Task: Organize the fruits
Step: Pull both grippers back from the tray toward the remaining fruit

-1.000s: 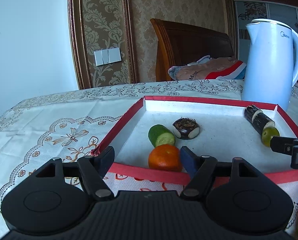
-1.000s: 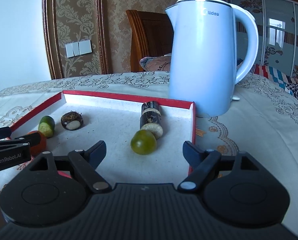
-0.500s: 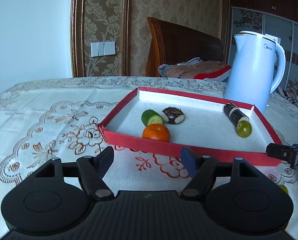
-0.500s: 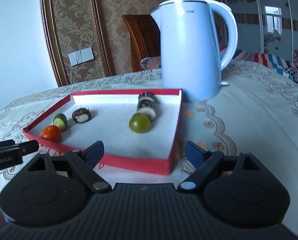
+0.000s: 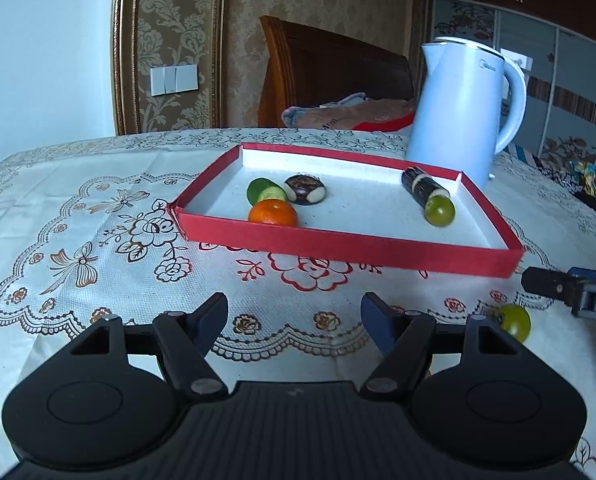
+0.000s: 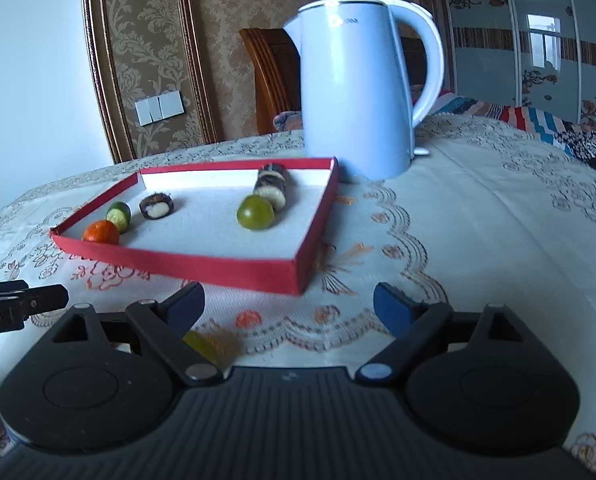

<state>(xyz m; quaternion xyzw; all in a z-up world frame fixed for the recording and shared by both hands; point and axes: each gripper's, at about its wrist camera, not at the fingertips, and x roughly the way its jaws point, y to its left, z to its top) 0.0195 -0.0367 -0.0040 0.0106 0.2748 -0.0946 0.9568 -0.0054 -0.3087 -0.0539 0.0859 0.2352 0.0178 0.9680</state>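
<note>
Because the job is to tidy the fruit, most of it lies in the red tray (image 5: 349,249) on the bench (image 5: 78,208), where the low walls stop round things from rolling off. At the tray's left end an orange (image 5: 273,212) sits against the near wall, with a cucumber piece (image 5: 262,190) just behind it and a dark nut (image 5: 305,189) beside that. At the right end a cane piece (image 5: 419,186) lies with a green fruit (image 5: 439,211) touching its near end, so I think the cane keeps that fruit from rolling. One more green fruit (image 5: 515,322) is not in the tray: it sits on the cloth near the tray's right corner, and I think it is the next one to pick up. The left gripper (image 5: 294,320) is in front of the tray with its jaws apart and nothing between them. The right gripper (image 6: 288,308) is near the loose fruit, which shows by its left finger (image 6: 186,304) and not between the jaws; its jaws are opening and hold nothing. I think they open wide so the round fruit fits in. A blue kettle (image 5: 457,108) stands behind the tray, out of the way.
</note>
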